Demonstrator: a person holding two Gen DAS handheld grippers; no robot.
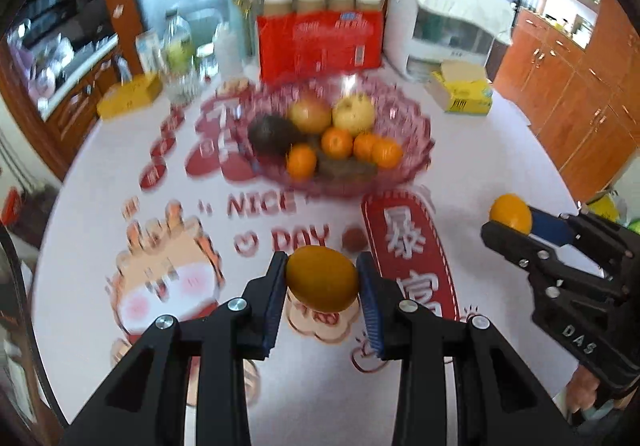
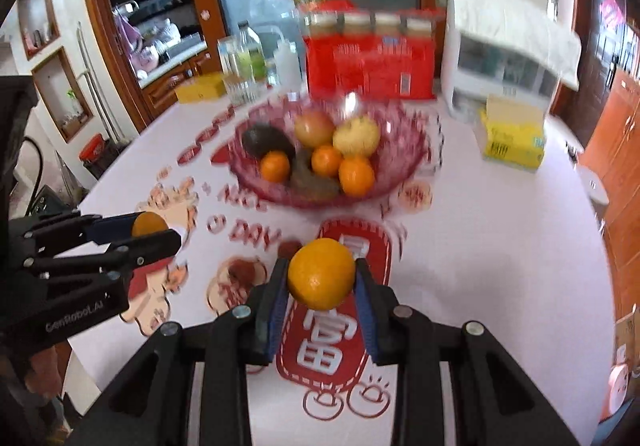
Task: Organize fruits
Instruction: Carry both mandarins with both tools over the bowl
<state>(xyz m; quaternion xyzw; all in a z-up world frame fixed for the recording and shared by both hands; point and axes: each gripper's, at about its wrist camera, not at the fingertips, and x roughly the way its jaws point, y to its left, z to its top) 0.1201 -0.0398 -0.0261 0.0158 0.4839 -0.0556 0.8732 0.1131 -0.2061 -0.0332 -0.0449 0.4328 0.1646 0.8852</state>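
While both claws hang above the tabletop [image 1: 500,150] short of the fruit bowl [image 1: 416,162], your left claw [image 1: 322,278] grips one orange [image 1: 322,276]; right claw [image 2: 320,274] grips another orange [image 2: 320,274].

Fruit bowl [image 1: 416,142] mid-table [image 1: 500,166]; box [image 1: 320,42] behind it.

The tablecloth [image 1: 480,174] reads "NICE DAY" at its centre; the right gripper [image 1: 506,222] carries "DAS", the left gripper [image 2: 160,234] "GenRobot.AI".
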